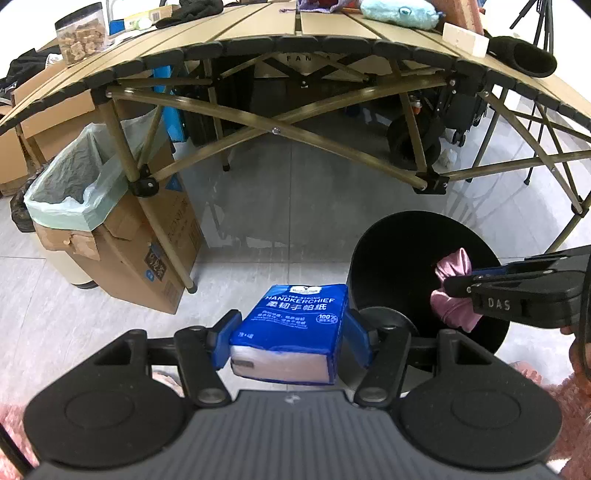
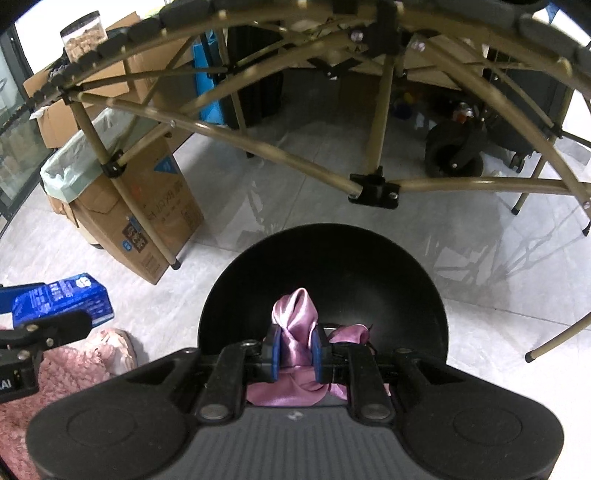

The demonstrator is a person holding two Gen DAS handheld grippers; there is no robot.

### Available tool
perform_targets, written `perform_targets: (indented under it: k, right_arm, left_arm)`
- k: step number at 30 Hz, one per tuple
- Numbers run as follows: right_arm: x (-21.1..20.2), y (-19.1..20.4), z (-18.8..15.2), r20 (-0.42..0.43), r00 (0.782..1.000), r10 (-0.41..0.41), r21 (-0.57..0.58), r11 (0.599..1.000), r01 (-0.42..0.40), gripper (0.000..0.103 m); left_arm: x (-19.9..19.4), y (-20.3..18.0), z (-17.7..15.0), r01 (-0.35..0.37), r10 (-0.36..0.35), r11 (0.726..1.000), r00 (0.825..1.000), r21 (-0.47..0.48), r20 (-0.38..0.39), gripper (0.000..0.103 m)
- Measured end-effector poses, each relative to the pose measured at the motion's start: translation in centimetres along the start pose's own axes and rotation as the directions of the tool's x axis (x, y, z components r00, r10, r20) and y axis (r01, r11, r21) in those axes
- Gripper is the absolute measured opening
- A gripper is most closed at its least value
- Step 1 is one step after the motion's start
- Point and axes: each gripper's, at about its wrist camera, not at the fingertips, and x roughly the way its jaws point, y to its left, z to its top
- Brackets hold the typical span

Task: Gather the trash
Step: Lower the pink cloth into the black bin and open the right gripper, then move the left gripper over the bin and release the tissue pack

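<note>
Left gripper [image 1: 290,341] clamps a blue tissue pack [image 1: 295,325] with white lettering; right gripper [image 2: 295,349] pinches crumpled shiny pink cloth [image 2: 295,317] above a round black bin [image 2: 388,280].

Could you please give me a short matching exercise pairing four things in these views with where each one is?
Things:
1. tissue pack
2. pink cloth
3. snack jar
4. green bag

Places:
A. on the folding table
B. lining the cardboard box
C. in the left gripper
D. in the right gripper, over the black bin

Pairs: 1-C, 2-D, 3-A, 4-B
</note>
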Motion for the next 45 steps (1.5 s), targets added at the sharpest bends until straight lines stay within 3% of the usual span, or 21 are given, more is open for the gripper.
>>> perform_targets:
  k: [11,16,17,19,21,24,45]
  right_arm:
    - [3.4,-0.2,0.7,-0.071,0.997,0.003,-0.002,1.0,-0.003,0.018]
    - [4.1,-0.2,1.0,-0.089,0.996,-0.001,-0.001,1.0,0.001,0.032]
    - [4.2,-0.3,1.1,-0.088,0.996,-0.006,0.002,1.0,0.007,0.046]
    - [4.2,-0.3,1.3,-0.084,0.996,-0.016,-0.003,1.0,0.015,0.084]
    - [4.1,-0.1,1.4,-0.081,0.996,-0.034,-0.022,0.999,0.032,0.099]
    - [4.1,0.0,1.5,-0.079,0.996,-0.049,-0.031,0.998,0.047,0.103]
    - [1.8,-2.3,1.2,-0.051,0.994,-0.096,0.008,0.995,0.097,0.103]
  left_arm:
    - [1.8,-0.1,0.6,-0.016,0.016,1.0,0.999,-0.004,-0.047,0.062]
    - [2.3,0.2,0.9,-0.026,0.025,1.0,0.998,-0.014,-0.055,0.062]
    - [2.4,0.2,0.8,-0.027,0.026,1.0,0.998,-0.015,-0.057,0.062]
    - [2.5,0.3,0.8,-0.028,0.027,0.999,0.998,-0.017,-0.06,0.062]
    - [2.5,0.3,0.8,-0.029,0.028,0.999,0.998,-0.017,-0.061,0.062]
    - [2.6,0.4,0.8,-0.03,0.029,0.999,0.998,-0.016,-0.061,0.062]
    - [2.8,-1.6,1.1,-0.017,0.019,0.999,0.997,0.033,-0.069,0.062]
